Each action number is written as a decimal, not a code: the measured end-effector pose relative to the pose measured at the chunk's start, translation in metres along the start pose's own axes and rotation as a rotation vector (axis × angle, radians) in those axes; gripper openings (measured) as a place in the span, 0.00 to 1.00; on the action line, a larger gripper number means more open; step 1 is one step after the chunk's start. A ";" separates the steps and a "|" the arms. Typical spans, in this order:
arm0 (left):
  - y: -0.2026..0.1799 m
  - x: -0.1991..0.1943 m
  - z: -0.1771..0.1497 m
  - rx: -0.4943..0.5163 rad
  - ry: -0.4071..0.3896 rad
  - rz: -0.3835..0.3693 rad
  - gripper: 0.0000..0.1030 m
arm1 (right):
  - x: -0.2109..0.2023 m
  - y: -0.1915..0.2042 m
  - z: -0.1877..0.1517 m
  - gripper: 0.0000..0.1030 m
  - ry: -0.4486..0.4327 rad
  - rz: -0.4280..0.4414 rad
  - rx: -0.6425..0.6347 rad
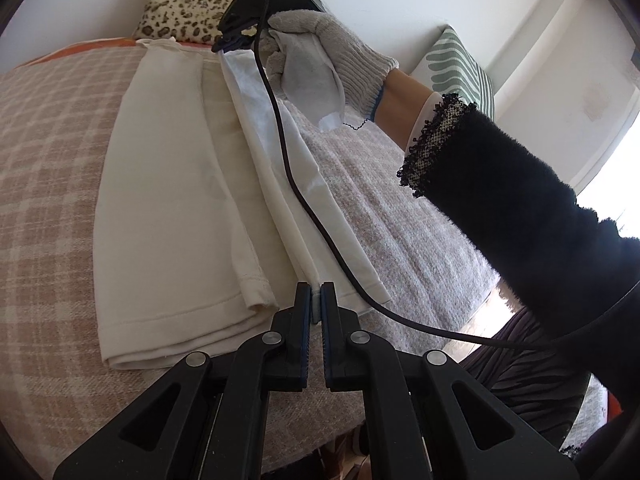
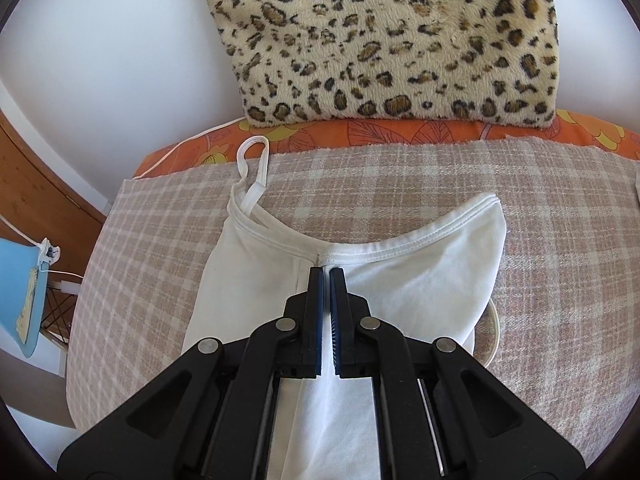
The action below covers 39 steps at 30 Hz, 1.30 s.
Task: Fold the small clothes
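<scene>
A white camisole top point(image 1: 168, 200) lies lengthwise on the checked bed cover point(image 1: 48, 152), its right side folded over. My left gripper point(image 1: 317, 300) is shut on the hem end of the folded edge. In the right wrist view my right gripper point(image 2: 326, 276) is shut on the neckline of the top point(image 2: 420, 280), where the fold meets; a thin strap point(image 2: 252, 160) loops out at the far left. The right gripper point(image 1: 240, 36) and its gloved hand point(image 1: 320, 56) also show at the far end in the left wrist view. The folded edge stretches between both grippers.
A leopard-print pillow point(image 2: 392, 40) leans on the wall behind the bed. An orange sheet point(image 2: 360, 132) shows under the cover. A green-striped cushion point(image 1: 460, 68) stands at right. A black cable point(image 1: 304, 200) hangs across the top. A blue item point(image 2: 20, 292) sits left of the bed.
</scene>
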<state>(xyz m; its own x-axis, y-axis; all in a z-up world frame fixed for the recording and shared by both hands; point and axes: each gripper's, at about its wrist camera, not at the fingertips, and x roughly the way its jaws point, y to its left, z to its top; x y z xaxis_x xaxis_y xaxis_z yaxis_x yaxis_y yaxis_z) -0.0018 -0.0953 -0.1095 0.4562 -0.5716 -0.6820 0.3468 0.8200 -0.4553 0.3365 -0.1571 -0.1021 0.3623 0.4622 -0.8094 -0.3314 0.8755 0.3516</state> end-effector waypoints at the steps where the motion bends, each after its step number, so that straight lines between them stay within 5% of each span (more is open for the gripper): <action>1: 0.000 0.000 0.000 -0.001 0.001 0.002 0.03 | 0.002 0.002 0.000 0.04 0.005 0.002 -0.003; 11: 0.011 0.002 -0.002 -0.072 0.035 0.012 0.04 | 0.018 0.011 -0.001 0.08 0.038 0.020 0.007; 15: 0.012 0.001 -0.003 -0.097 0.068 -0.011 0.07 | -0.001 0.004 0.001 0.53 -0.017 0.031 0.037; 16: 0.011 -0.001 -0.004 -0.087 0.068 -0.011 0.07 | -0.008 0.003 0.001 0.55 -0.033 0.033 0.038; 28: 0.009 -0.036 -0.009 -0.001 -0.007 0.011 0.08 | -0.106 -0.018 -0.036 0.55 -0.091 0.064 0.056; 36: 0.012 -0.035 0.002 0.099 -0.007 0.089 0.08 | -0.162 -0.013 -0.104 0.55 -0.067 0.048 -0.007; 39: 0.001 -0.026 0.004 0.167 0.014 0.115 0.19 | -0.179 -0.009 -0.139 0.55 -0.046 0.040 -0.039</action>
<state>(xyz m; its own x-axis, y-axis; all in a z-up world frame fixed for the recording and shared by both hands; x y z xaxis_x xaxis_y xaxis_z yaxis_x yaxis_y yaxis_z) -0.0101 -0.0799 -0.0899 0.4893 -0.4732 -0.7326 0.4252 0.8628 -0.2734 0.1532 -0.2676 -0.0258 0.3879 0.5033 -0.7722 -0.3796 0.8506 0.3638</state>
